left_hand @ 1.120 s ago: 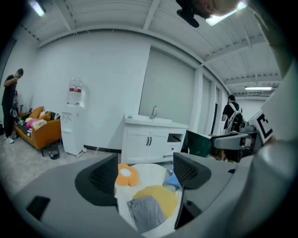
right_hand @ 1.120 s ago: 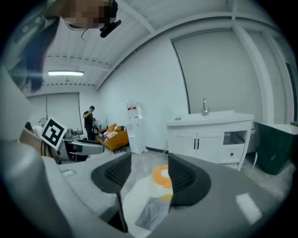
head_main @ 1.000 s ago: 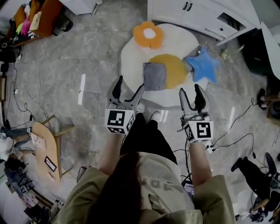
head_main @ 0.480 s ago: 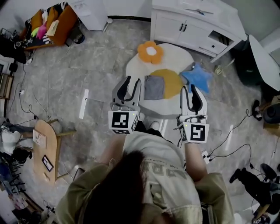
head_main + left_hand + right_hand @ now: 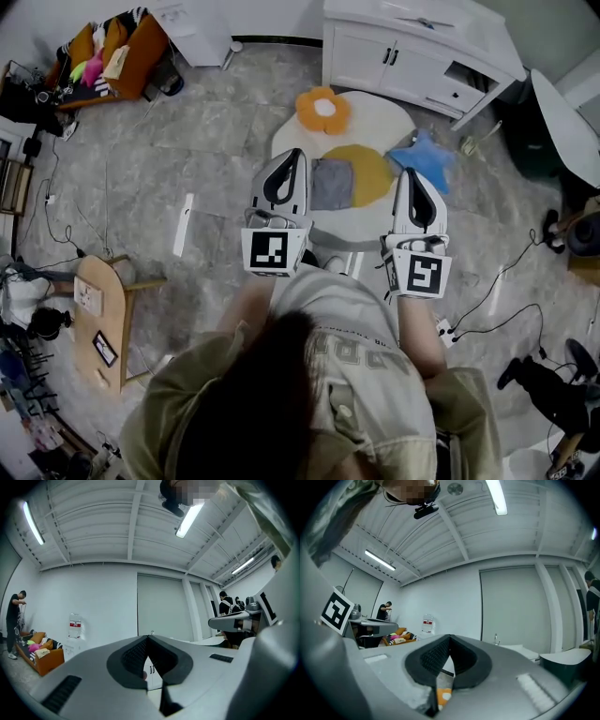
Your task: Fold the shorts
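Separately noted: left gripper (image 5: pixel 292 155) and right gripper (image 5: pixel 411 175), both clamped fully together, gripping nothing. Found grey shorts (image 5: pixel 331 184) folded square, lapping a yellow cushion (image 5: pixel 373 174).

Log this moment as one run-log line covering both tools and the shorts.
left tool: shut, empty | right tool: shut, empty | shorts: folded, lying on yellow round mat, untouched

The shorts (image 5: pixel 330 184) are laid on the worktop (image 5: pixel 375 117), overlapping a round mat (image 5: pixel 370 174) at their right. A flower cushion (image 5: pixel 323 110) is set behind them.
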Motion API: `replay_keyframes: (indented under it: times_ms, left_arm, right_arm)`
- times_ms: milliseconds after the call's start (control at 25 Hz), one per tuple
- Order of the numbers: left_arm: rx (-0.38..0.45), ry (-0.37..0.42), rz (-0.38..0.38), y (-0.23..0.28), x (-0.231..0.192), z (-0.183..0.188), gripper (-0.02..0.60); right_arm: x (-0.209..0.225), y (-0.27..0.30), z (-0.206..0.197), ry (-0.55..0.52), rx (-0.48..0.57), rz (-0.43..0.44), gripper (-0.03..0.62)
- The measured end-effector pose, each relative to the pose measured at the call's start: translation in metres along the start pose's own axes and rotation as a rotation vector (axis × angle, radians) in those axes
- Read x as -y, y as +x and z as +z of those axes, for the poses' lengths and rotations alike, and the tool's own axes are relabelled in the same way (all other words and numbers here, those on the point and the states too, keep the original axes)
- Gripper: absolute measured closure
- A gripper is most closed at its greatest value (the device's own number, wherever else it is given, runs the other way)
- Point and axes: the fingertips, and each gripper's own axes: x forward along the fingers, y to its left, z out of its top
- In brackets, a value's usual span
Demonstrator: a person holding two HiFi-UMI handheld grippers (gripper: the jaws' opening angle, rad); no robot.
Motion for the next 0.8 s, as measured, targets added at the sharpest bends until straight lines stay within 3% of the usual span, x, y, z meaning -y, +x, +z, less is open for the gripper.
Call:
replay_keyframes:
  times_ms: [160,800]
  left_arm:
    - [0.060,-0.011,-0.008,0.004,0.003,0.016,0.571]
    - [0.114,0.022,-0.054,0.007,0.017,0.034,0.572]
  right_arm:
    - [0.001,0.004,0.006,-0.007,0.017,0.000,0.592]
    - [-0.006,0.012,0.027,-0.001,0.082,-0.028,0.594]
